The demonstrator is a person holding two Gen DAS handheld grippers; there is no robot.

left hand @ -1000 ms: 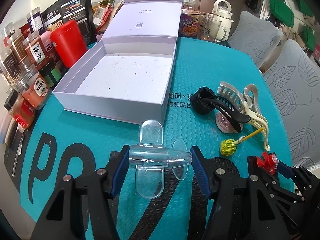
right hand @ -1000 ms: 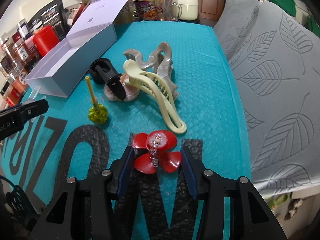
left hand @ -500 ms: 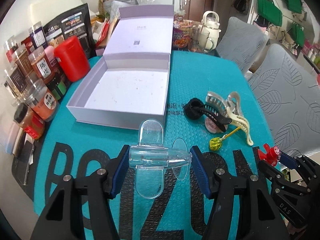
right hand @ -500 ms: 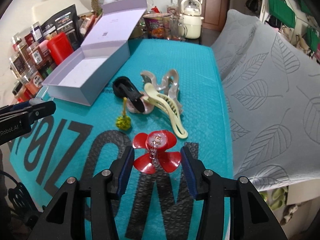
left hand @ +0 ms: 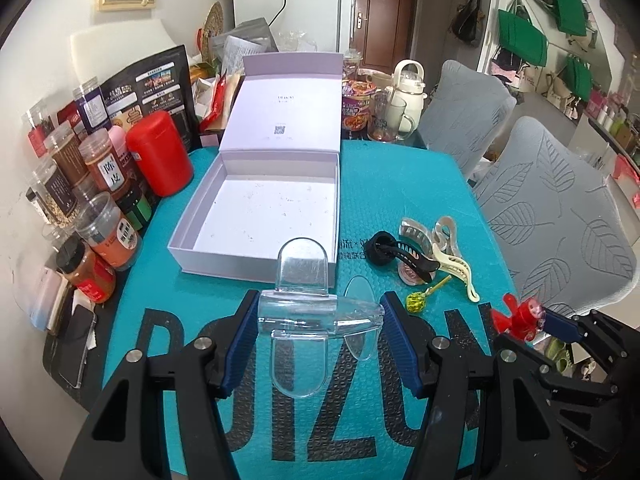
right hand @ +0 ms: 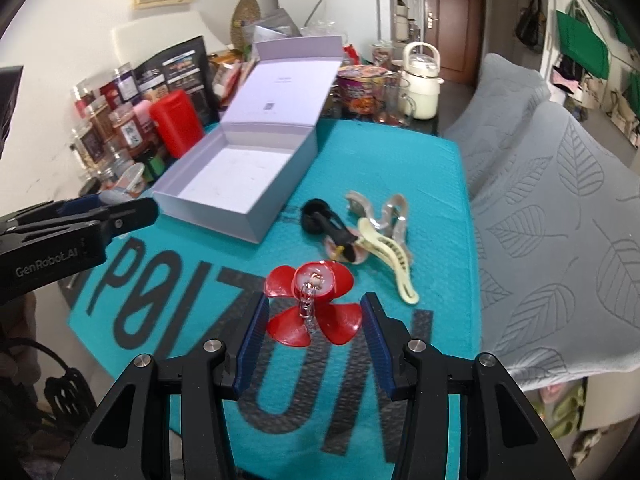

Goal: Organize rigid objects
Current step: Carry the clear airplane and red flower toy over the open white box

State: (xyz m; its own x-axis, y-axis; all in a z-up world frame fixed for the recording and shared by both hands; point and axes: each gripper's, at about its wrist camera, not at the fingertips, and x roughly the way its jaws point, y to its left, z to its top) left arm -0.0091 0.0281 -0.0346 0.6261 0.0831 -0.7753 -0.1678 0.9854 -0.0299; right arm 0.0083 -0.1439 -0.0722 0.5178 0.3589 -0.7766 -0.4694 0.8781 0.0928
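My left gripper [left hand: 320,320] is shut on a clear plastic hair claw clip [left hand: 308,312] and holds it above the teal mat, in front of the open white box [left hand: 256,256]. My right gripper [right hand: 314,320] is shut on a red flower-shaped hair clip [right hand: 312,304], also raised above the mat; it shows at the right in the left wrist view [left hand: 520,316]. A pile of hair clips lies on the mat: a black one [left hand: 396,252], cream ones [left hand: 452,256] and a yellow-green hair stick [left hand: 420,300]. The pile also shows in the right wrist view [right hand: 360,232].
Spice jars [left hand: 104,168] and a red canister [left hand: 160,156] line the left edge of the table. A noodle cup [left hand: 356,108], a glass mug [left hand: 388,120] and a white kettle [left hand: 408,80] stand behind the box. Grey chairs [left hand: 552,208] stand at the right.
Both grippers have risen and pulled back from the table with their clips held; the box and the clip pile look smaller and farther. The clips on the mat have not moved.
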